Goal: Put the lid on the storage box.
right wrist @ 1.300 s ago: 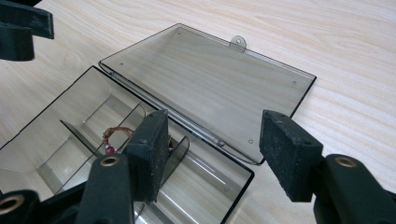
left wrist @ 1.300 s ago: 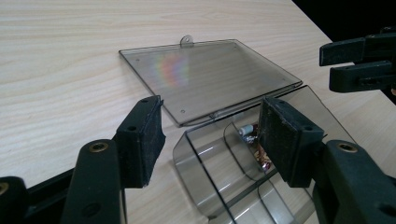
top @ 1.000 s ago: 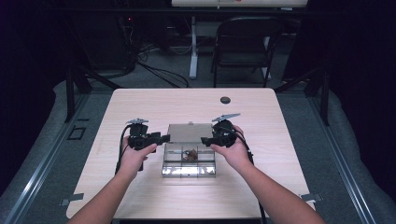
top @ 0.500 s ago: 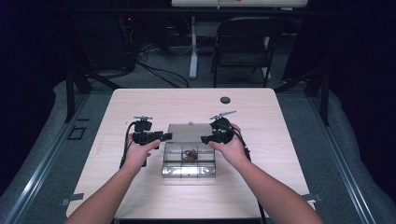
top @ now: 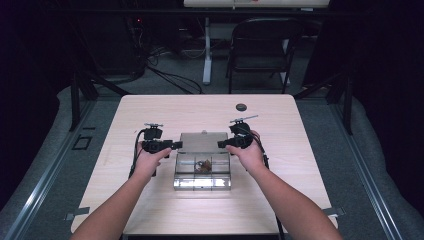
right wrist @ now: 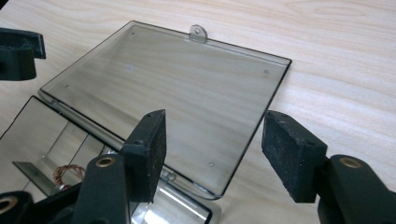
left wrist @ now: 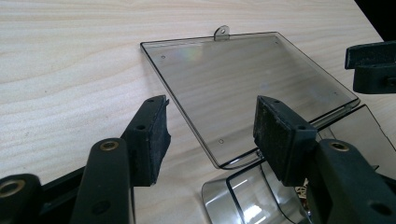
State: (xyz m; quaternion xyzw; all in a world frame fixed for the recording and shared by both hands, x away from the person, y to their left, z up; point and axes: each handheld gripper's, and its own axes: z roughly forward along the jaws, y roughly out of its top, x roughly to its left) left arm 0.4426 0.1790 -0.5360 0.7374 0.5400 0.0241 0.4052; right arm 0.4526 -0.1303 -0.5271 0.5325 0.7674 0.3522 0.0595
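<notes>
Flat on the pale wood-grain table (top: 150, 200), the clear, hinged plastic compartment box (top: 202, 172) lies with its smooth lid (left wrist: 247, 88) open; the left gripper (top: 176, 145) and right gripper (top: 221, 144) flank it, both released, nothing grasped.

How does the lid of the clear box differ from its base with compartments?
The lid lies flat on the table, folded back on the far side; the base sits nearer the person. The lid is one plain panel with a small tab; the base has dividers and holds a brownish thing. Both are clear plastic.
</notes>
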